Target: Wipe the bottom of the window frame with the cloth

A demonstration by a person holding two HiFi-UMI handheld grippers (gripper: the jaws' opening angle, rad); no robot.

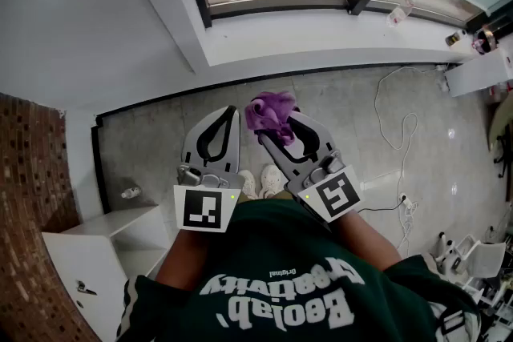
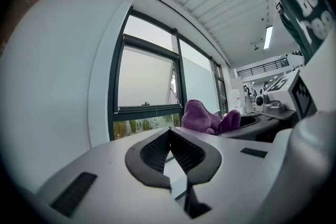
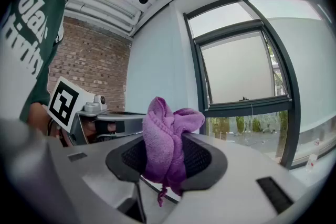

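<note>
Your head camera looks steeply down on the window frame [image 1: 276, 8] from farther back. Both gripper cameras face it from lower and nearer, sharing its bottom rail.

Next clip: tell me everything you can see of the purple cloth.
The purple cloth looks like soft terry or microfibre. It is bunched into a crumpled wad, with a small frayed tail hanging below. It is clamped between the pads of the right tongs, and most of it bulges up past their tips. It is held in the air in front of the person, apart from the window frame, touching only those tongs. No dirt or wet patches can be made out.
</note>
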